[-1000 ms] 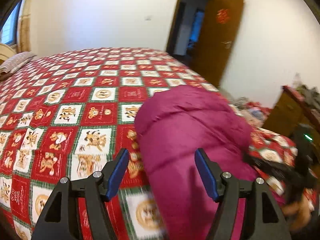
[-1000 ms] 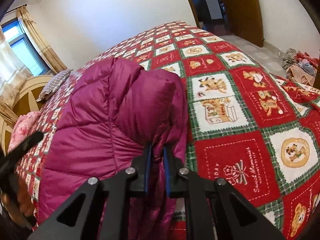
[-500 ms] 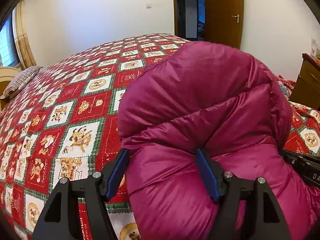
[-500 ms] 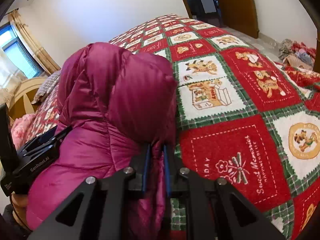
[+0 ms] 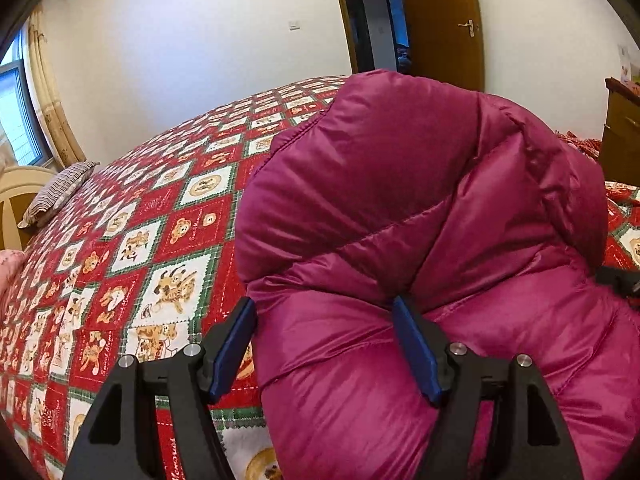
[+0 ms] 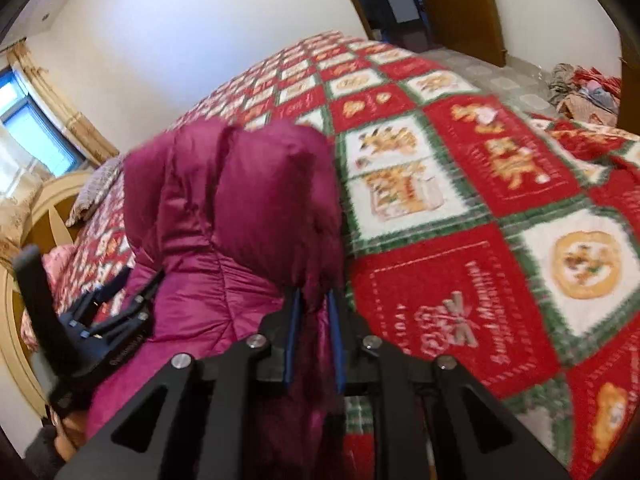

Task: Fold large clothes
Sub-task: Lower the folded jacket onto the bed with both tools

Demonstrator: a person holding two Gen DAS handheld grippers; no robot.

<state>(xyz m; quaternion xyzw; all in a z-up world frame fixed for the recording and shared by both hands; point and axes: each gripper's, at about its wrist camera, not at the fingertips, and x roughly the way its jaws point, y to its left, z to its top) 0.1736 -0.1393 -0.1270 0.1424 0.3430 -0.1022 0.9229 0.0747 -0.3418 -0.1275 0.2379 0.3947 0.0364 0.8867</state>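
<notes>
A puffy magenta down jacket [image 5: 420, 200] lies bunched on a red, white and green bear-print bedspread [image 5: 160, 240]. My left gripper [image 5: 323, 304] stands open astride the jacket's near left edge, and a thick fold bulges between its blue pads. In the right wrist view the jacket [image 6: 240, 200] rises as a hump over the bedspread [image 6: 460, 200]. My right gripper [image 6: 314, 294] pinches a fold of the jacket's right edge; its jaws are opening slightly, with fabric still squeezed between the pads. The left gripper [image 6: 100, 320] shows at the jacket's far side.
A striped pillow [image 5: 60, 192] and a pale wooden headboard [image 6: 40, 216] sit at the bed's left end. A brown door [image 5: 440, 20] stands open behind the bed. A wooden cabinet [image 5: 620, 140] is at the right, and a heap of clothes [image 6: 580, 92] lies on the floor.
My left gripper dropped down and in until its open jaws straddled the jacket's edge. The jacket bunched into a taller hump. The right gripper kept its place on the fold.
</notes>
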